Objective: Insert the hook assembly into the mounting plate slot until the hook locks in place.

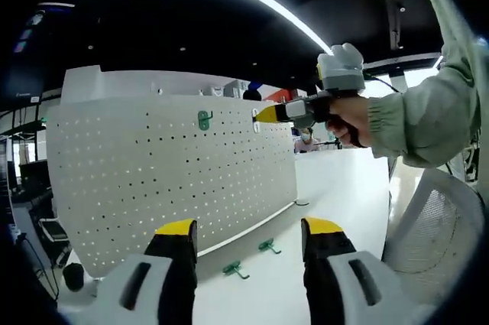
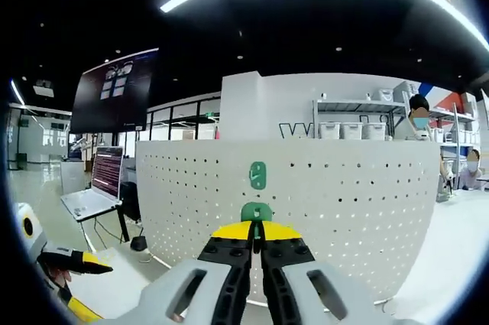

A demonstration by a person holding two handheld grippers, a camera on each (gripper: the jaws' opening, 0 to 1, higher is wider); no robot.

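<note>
Right gripper [image 2: 257,235] clamps green hook [image 2: 256,212] against pegboard [image 2: 344,195].

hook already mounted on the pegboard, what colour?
Green. The mounted hook on the white pegboard shows best in the right gripper view.

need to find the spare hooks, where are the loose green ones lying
In the left gripper view, two loose green hooks lie on the white table at the foot of the pegboard.
</note>
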